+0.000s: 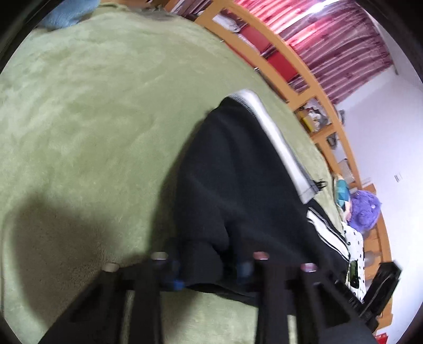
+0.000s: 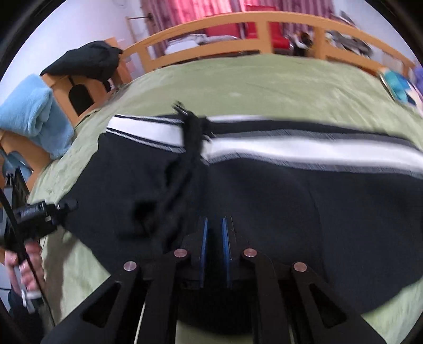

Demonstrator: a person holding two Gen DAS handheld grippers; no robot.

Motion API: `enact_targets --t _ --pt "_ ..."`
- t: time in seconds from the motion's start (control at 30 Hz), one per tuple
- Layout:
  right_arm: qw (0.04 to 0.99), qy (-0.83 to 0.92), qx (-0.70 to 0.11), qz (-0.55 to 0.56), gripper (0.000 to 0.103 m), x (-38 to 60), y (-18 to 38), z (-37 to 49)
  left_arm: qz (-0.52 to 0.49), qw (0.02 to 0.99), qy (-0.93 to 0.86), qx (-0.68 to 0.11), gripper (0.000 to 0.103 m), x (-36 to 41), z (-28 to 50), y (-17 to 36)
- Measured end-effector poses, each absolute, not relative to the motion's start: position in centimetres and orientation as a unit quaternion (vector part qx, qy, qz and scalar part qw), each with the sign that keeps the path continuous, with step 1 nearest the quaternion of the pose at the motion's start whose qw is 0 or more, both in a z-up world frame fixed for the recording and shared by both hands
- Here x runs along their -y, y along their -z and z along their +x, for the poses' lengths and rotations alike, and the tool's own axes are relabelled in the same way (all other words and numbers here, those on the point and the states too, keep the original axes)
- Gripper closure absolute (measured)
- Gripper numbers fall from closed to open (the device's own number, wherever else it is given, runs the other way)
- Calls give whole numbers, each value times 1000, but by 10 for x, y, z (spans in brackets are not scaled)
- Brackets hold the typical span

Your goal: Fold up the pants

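Black pants [image 1: 238,172] with a white side stripe [image 1: 272,137] lie spread on a green blanket. At the bottom of the left wrist view, my left gripper [image 1: 208,270] has a bunched fold of the black cloth between its blue pads [image 1: 175,276], which press on it. In the right wrist view the pants [image 2: 264,198] run across the frame, stripe [image 2: 290,150] on the far side and a black drawstring [image 2: 190,137] over them. My right gripper [image 2: 214,225] sits low over the near edge. Its pads stand almost together, and dark cloth fills the slit. The left tool [image 2: 39,214] and a hand [image 2: 23,264] show at left.
The green blanket [image 1: 92,119] covers a bed with a wooden rail [image 2: 238,23] along its far side. A folded blue towel [image 2: 31,116] and a black garment [image 2: 87,58] sit at the left. A purple plush [image 1: 364,209] and teal books [image 2: 396,84] lie by the rail.
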State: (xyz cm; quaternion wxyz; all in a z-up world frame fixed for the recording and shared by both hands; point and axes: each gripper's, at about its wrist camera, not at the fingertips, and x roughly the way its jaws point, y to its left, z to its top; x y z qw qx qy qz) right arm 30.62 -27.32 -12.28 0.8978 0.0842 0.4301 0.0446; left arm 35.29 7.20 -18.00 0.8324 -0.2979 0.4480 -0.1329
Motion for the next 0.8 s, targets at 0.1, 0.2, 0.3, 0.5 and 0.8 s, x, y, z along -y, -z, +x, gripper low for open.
enact_targets --t 0.1,0.2,0.3,0.5,0.8 --pt "900 -31 -426 88 92 290 120 284 -274 848 146 -429 88 -64 348 152" --pt "903 -34 -417 101 92 302 114 268 -227 874 154 -402 88 -46 340 115" --pt "908 -36 -405 102 92 314 106 260 -184 892 163 -378 88 -15 334 78" --pt "916 -36 -379 126 92 356 88 244 -91 918 183 -341 89 54 318 21" --pt "922 6 -356 151 91 446 76 205 -15 922 215 -322 89 172 299 -28"
